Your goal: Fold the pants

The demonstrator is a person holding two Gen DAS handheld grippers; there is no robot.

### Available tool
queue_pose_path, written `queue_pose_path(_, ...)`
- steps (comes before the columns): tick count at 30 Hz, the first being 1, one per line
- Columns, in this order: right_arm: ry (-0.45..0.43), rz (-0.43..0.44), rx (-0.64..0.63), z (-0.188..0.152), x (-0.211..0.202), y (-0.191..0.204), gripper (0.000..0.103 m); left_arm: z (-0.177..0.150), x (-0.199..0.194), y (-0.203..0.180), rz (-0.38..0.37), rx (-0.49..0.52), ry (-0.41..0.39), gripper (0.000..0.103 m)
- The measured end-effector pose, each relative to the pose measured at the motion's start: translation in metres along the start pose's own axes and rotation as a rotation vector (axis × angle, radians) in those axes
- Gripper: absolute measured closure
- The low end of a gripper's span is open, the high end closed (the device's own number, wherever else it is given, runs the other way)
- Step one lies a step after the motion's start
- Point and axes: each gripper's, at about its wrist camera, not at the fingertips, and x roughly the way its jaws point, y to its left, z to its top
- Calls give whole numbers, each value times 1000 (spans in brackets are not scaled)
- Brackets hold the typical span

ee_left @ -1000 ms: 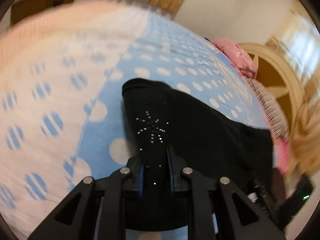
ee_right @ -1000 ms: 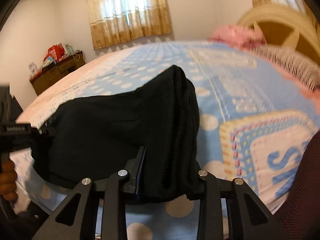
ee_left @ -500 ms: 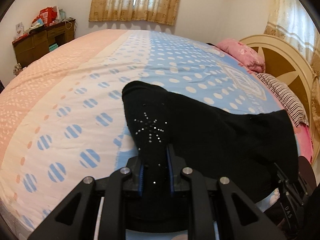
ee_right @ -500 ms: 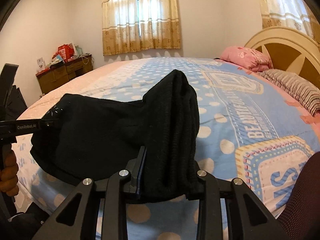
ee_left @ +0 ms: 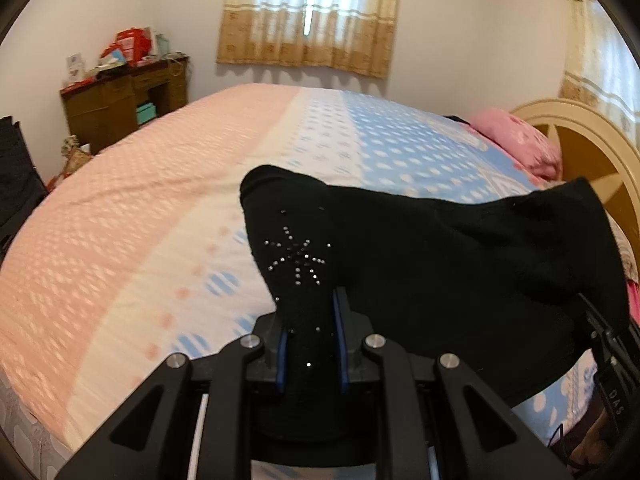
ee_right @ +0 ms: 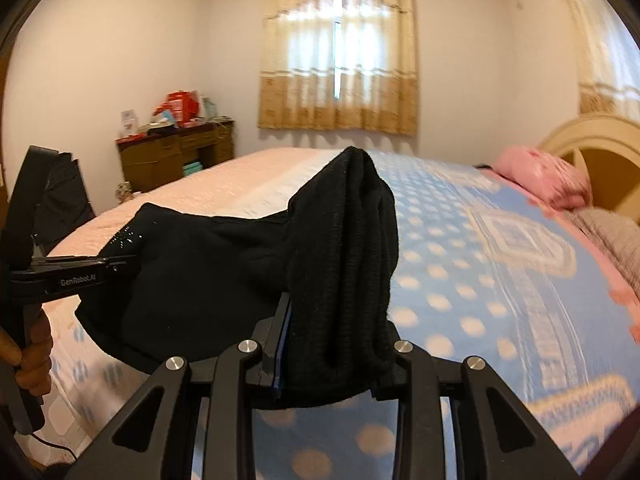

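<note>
My left gripper [ee_left: 310, 344] is clamped narrow on a thin end of the black pants [ee_left: 440, 280], the end with the star of small studs [ee_left: 298, 258]. My right gripper [ee_right: 336, 356] is closed around a thicker, bunched end of the same garment, which fills the gap between its pads. The cloth sags in a band from one grip to the other. Compared with a second ago, both views now take in more wall, curtain [ee_right: 338, 68] and dresser [ee_right: 176, 152], and the pants hang above the near edge of the bed [ee_left: 140, 220] rather than low against it. I judge this lift frees the fabric, so I can carry it out over the bedspread and lay it flat for the fold.
</note>
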Motion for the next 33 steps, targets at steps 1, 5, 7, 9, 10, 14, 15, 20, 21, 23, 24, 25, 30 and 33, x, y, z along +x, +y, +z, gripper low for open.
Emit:
queue_pose_path(1,-5,8,-8,5,3,5,72,5,1,6,13,-8,-2,84)
queue_pose_path(5,-34,66,-50,35,24,31,72,25,4,29,67,-31,-21,84)
queue_pose_path(7,-45,88,-68,47,35,41,72,35,5,40,95,-43,-38,84)
queue_pose_path(9,-60,109,-90,61,50,52,72,45,7,49,128,-51,-57,84)
queue_pose_path(10,-65,119,-95,67,57,56,72,50,7,53,147,-53,-70,84)
queue_pose_path(14,-88,138,-114,92,90,78,72,68,14,71,211,-61,-112,84)
queue_pose_path(15,-90,145,-116,97,100,83,72,72,18,74,229,-61,-118,83)
queue_pose_path(20,-61,158,-105,105,149,101,72,81,51,89,309,-48,-109,83)
queue_pose_path(21,-46,159,-103,103,159,105,72,81,60,92,323,-46,-97,83)
queue_pose_path(23,-18,152,-110,99,180,109,72,80,82,98,343,-40,-56,82)
queue_pose_path(24,6,145,-116,96,194,112,72,78,94,101,346,-39,-28,82)
queue_pose_path(25,31,138,-121,92,206,114,72,77,104,105,346,-39,0,82)
queue_pose_path(30,174,96,-204,67,260,126,72,57,150,129,328,-116,180,75)
queue_pose_path(33,276,76,-240,52,282,129,72,49,144,139,334,-138,188,42)
